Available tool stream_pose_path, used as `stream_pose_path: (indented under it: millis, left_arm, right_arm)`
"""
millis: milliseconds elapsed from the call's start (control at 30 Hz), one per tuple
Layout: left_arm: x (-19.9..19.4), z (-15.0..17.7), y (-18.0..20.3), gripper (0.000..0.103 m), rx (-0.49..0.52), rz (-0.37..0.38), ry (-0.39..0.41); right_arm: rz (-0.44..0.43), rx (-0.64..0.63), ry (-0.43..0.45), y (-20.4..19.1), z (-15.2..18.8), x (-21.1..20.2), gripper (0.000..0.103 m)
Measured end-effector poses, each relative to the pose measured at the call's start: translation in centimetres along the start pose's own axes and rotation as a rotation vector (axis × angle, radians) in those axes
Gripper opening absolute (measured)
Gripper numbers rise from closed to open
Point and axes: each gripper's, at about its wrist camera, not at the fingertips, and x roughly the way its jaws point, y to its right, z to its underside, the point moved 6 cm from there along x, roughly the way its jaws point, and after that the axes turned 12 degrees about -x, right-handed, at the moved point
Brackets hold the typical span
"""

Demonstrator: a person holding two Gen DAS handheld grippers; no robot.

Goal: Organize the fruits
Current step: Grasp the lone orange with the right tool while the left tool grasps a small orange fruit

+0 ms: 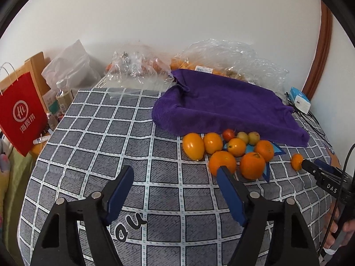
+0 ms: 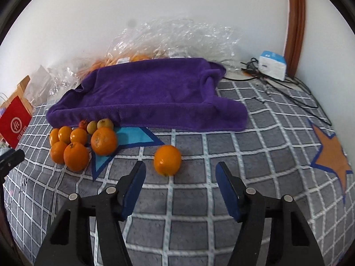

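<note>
Hovering apart-jawed, both empty: left gripper [image 1: 175, 173], right gripper [image 2: 180, 168] near lone orange [image 2: 167, 160], seemingly untouched.

Grey cloth [image 2: 188, 221] crossed by a white grid under the blue-padded, black-framed fingers [image 2: 135, 188], with a light blue star [image 2: 133, 136] outlined in darker blue ahead to their left and an orange star [image 2: 332, 157] edged in blue off to their right. Deep purple towel [image 2: 150, 95] farther ahead, orange fruits [image 2: 76, 155] clustered at its near edge beside two yellow-green ones [image 2: 105, 123] and a small red one [image 1: 228, 134]. Red bag [image 1: 21, 113] with white lettering far left of the left gripper's fingers [image 1: 121, 192].
</note>
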Motion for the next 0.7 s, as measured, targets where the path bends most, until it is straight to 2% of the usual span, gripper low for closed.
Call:
stream_pose_path:
  millis: [133,200,267,333,400,533,700]
  left_arm:
    - [1.3,0.2,0.1,0.068,-0.015,0.017,-0.03]
    - [2.0,0.4,0.4,0.067,-0.014,0.023,-0.051]
    - [2.6,0.4,0.6,0.063,-0.014,0.03,-0.062]
    - [3.3,0.2,0.9,0.06,-0.025,0.038,-0.071]
    - [3.9,-0.3,1.2,0.057,-0.039,0.055,-0.073]
    - [5.2,-1.0,1.8,0.043,-0.039,0.083,-0.095]
    - [6.8,-1.7,2.1,0.039,-0.048,0.093,-0.114]
  right_arm:
    - [-0.016,-0.014,-0.038,-0.7,-0.2,1.9,0.061]
    - [-0.023,-0.032,-0.065,-0.9,0.0,2.8,0.049]
    - [-0.009,-0.056,-0.086,-1.2,0.0,3.5,0.044]
    - [0.006,-0.1,-0.068,-1.6,-0.2,3.4,0.041]
    - [0.004,-0.131,-0.061,-2.0,-0.3,3.4,0.033]
    - [-0.014,-0.134,-0.047,-1.8,-0.2,3.3,0.032]
    - [-0.023,-0.129,-0.038,-1.7,-0.2,3.3,0.032]
